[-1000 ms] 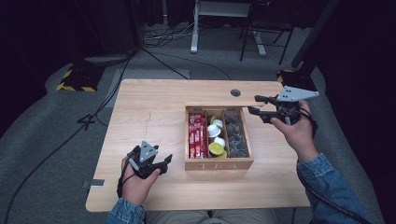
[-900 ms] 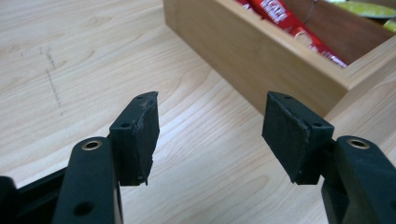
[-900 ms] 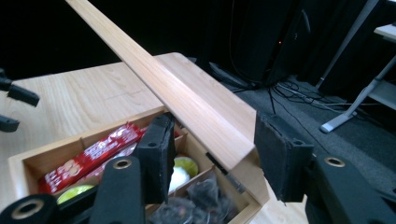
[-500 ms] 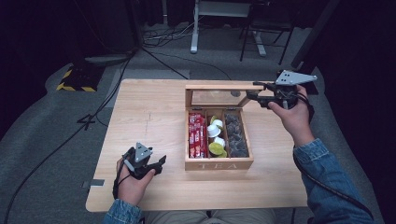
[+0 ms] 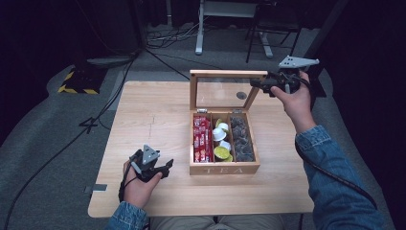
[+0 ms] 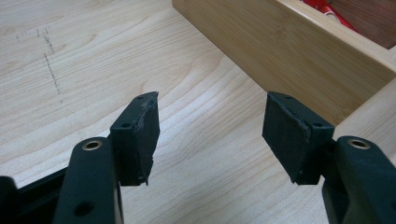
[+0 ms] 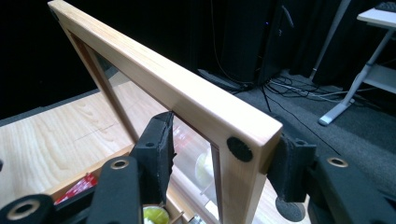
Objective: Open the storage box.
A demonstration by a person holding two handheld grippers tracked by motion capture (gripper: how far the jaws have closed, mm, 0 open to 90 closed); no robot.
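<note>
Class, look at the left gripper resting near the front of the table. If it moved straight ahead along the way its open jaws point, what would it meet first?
Most likely the side wall of the wooden tea box. The left gripper has its jaws open over bare table, with that wall straight ahead in its own view; depth is hard to judge.

Lid now up, near upright on its hinges, where a second ago it lay only just lifted and half a second ago stood partway. Right gripper higher and farther back with it, jaws clamped on the lid's top right corner. Left gripper shifted slightly nearer the table's front edge, jaws apart.
</note>
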